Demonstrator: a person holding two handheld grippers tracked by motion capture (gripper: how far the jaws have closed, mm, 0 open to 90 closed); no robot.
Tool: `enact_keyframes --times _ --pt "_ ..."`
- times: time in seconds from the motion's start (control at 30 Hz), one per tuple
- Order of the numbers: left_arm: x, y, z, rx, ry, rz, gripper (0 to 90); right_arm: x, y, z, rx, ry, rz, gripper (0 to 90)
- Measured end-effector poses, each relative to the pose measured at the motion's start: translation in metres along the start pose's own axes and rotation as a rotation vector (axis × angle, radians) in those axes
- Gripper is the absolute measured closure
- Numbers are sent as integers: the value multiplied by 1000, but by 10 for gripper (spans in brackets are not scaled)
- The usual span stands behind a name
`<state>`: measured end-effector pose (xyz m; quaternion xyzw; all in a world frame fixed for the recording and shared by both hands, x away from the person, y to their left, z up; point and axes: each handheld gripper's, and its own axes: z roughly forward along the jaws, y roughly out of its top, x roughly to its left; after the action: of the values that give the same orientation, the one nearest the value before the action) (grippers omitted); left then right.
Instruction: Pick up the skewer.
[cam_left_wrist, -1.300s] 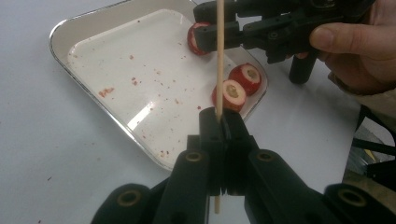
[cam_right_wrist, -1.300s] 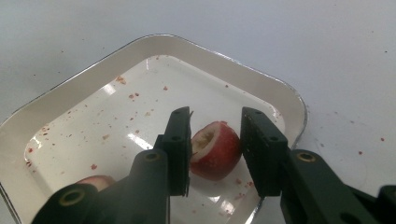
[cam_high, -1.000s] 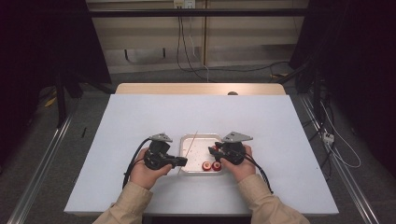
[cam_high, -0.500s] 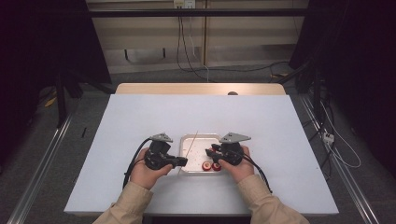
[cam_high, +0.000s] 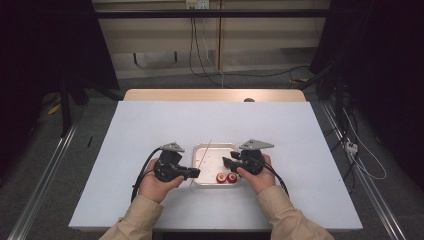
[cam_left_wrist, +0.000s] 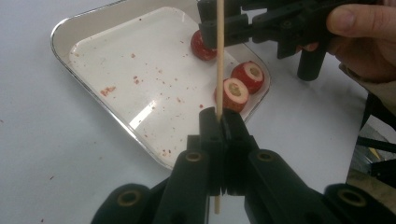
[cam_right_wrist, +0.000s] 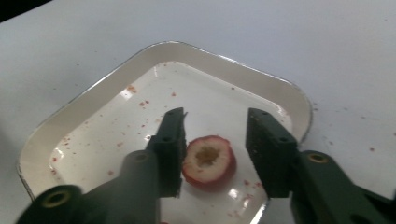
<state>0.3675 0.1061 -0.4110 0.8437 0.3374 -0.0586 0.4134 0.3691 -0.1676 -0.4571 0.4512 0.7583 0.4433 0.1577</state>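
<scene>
My left gripper (cam_left_wrist: 219, 116) is shut on a thin wooden skewer (cam_left_wrist: 219, 56), which sticks up and out over a white metal tray (cam_left_wrist: 74, 28). In the tray lie three red cored fruit pieces; two (cam_left_wrist: 232, 93) (cam_left_wrist: 248, 77) rest near its corner. My right gripper (cam_right_wrist: 215, 126) stands over the tray with the third piece (cam_right_wrist: 208, 161) between its jaws. Those jaws have just been opening: one pad touches the fruit, the other stands off it. From above, the left gripper (cam_high: 196, 173) and right gripper (cam_high: 226, 162) face each other across the tray (cam_high: 216, 146).
The tray floor is speckled with red crumbs. The white table (cam_high: 150, 125) stretches wide on all sides of the tray. A person's hands and beige sleeves (cam_high: 145, 215) come in from the near edge. Cables trail from both grippers.
</scene>
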Motion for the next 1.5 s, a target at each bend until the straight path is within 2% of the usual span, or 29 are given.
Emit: enact_keyframes --times 0.17,0.23,0.33,0.63,0.77,1.07,1.3,1.37,1.43,1.5 --pt "0 0 0 0 1 1 890 0 -1 0 15 10 -2 600" --pt "0 0 0 0 1 1 890 3 -2 1 33 26 -18 590" --pt "0 0 0 1 3 1 890 7 -5 4 48 31 -38 622" --pt "0 0 0 2 2 2 890 5 -6 6 45 58 6 654" --pt "0 0 1 7 2 1 890 7 -5 3 29 72 0 721" --pt "1 -1 1 16 10 0 889 10 -6 1 50 95 -10 721" --pt "1 -2 1 14 9 0 889 8 -9 -5 59 101 -4 703" --pt "1 -2 2 16 7 1 889 8 -11 -7 62 109 6 645" --pt "0 -2 2 18 9 1 889 9 -12 -8 61 115 7 639" --pt "0 -1 2 23 8 4 889 8 -12 -8 61 115 12 591"
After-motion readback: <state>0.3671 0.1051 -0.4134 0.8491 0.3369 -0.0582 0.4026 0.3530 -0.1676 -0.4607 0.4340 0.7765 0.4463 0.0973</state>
